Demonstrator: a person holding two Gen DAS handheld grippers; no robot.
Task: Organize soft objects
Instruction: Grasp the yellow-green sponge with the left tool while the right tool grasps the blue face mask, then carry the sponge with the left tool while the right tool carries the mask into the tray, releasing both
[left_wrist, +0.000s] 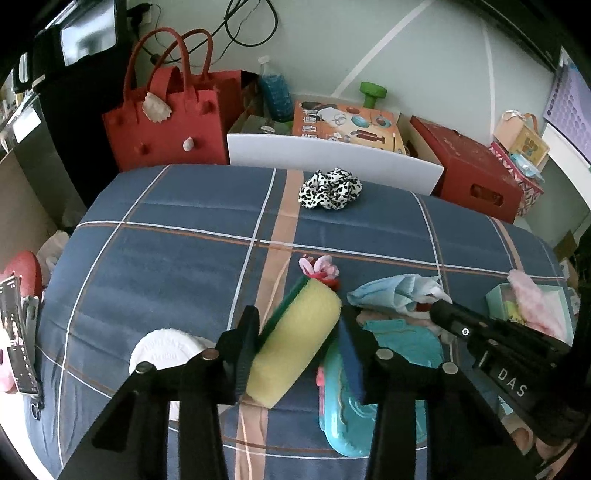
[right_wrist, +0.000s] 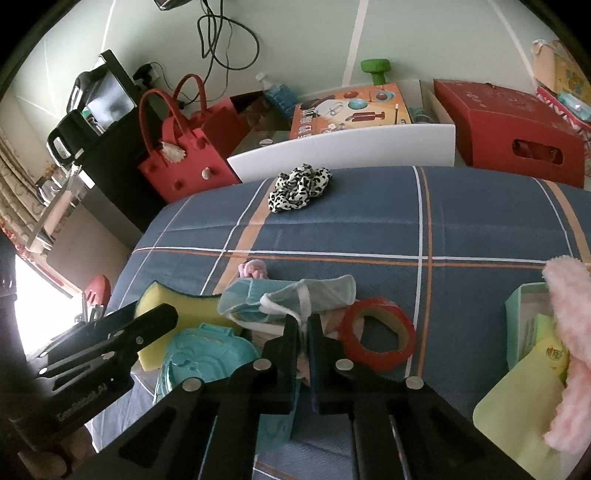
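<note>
My left gripper (left_wrist: 299, 325) is shut on a yellow sponge with a green scrub layer (left_wrist: 295, 336), squeezed between its fingers just above the blue plaid bedspread (left_wrist: 166, 266); the sponge also shows in the right wrist view (right_wrist: 166, 306). My right gripper (right_wrist: 303, 325) is shut on a light blue face mask (right_wrist: 291, 295), pinching its white edge. A leopard-print scrunchie (left_wrist: 330, 188) lies far back on the bed. A small pink scrunchie (left_wrist: 319, 266) lies behind the sponge. A fluffy pink cloth (right_wrist: 570, 332) hangs over a mint box (right_wrist: 517, 325) at right.
A red tape roll (right_wrist: 378, 334) and a teal plastic case (right_wrist: 199, 354) lie near the grippers. A white round lid (left_wrist: 162, 350) sits left of the sponge. Beyond the bed stand a red felt bag (left_wrist: 166, 122), a white bin (left_wrist: 332, 162) and a red box (left_wrist: 476, 170).
</note>
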